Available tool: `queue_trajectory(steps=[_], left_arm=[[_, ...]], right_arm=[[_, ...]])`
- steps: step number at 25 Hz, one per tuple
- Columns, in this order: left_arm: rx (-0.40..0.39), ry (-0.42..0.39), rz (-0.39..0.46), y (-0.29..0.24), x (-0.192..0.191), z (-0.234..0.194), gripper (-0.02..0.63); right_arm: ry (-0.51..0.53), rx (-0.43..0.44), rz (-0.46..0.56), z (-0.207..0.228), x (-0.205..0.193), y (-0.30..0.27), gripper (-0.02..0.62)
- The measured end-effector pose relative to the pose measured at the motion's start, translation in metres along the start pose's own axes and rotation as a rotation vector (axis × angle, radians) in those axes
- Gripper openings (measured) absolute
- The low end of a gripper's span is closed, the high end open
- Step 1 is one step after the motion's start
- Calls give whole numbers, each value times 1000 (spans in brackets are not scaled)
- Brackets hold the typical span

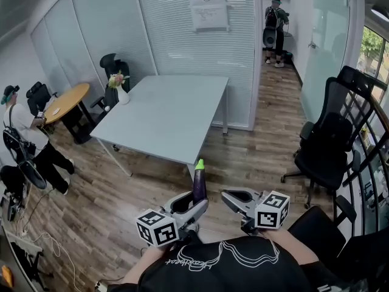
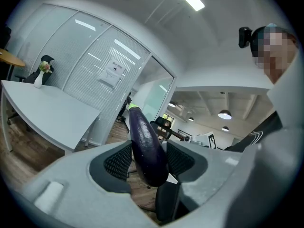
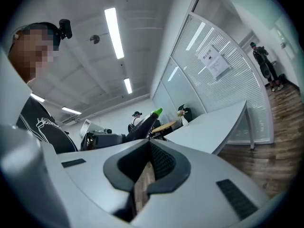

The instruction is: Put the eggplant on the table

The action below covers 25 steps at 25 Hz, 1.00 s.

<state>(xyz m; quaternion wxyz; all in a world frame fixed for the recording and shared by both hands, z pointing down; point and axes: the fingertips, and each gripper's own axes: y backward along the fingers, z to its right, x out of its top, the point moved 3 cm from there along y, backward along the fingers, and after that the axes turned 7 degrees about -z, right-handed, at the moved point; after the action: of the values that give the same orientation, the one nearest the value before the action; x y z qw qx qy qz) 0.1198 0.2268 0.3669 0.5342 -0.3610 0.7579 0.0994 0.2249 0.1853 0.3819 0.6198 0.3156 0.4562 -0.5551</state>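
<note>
At 6 o'clock in the head view, left tongs (image 1: 194, 204) gripped the eggplant (image 1: 199, 185), pads pressed on both sides of its thick purple end. Its long axis ran toward 12 o'clock, green tip forward and a bit up. Left gripper view showed the same: eggplant (image 2: 145, 146) clamped between the left tongs (image 2: 148, 161). Right tongs (image 1: 233, 198) sat just beside at 3 o'clock of the eggplant, empty. In the right gripper view the right tongs (image 3: 147, 167) were all but closed, only a thin slit left and nothing in it. The pale grey tabletop (image 1: 164, 114) lay at 12 o'clock from the eggplant, near corner closest but well apart, with bare wood floor (image 1: 243, 157) between. So the left hand looked the one to deliver, judged as a forward reach. The tabletop was bare apart from a white vase (image 1: 123, 95) at its far 10 o'clock corner. Office room: glass partition (image 1: 182, 35) behind, black office chair (image 1: 331, 145) at 3 o'clock, round wooden table (image 1: 67, 101) at 10 o'clock.
</note>
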Motion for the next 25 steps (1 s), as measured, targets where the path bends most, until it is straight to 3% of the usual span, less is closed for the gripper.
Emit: queue_trajectory(steps=[9,25], left_arm=[[-6,33,-35,-18,23,-82,235],[-111,27,-102,-55,143,-278,235]], right_arm=[[-53,-42,-30,54,13,-60,8],[-148,-133,68,173,103,-220,9]])
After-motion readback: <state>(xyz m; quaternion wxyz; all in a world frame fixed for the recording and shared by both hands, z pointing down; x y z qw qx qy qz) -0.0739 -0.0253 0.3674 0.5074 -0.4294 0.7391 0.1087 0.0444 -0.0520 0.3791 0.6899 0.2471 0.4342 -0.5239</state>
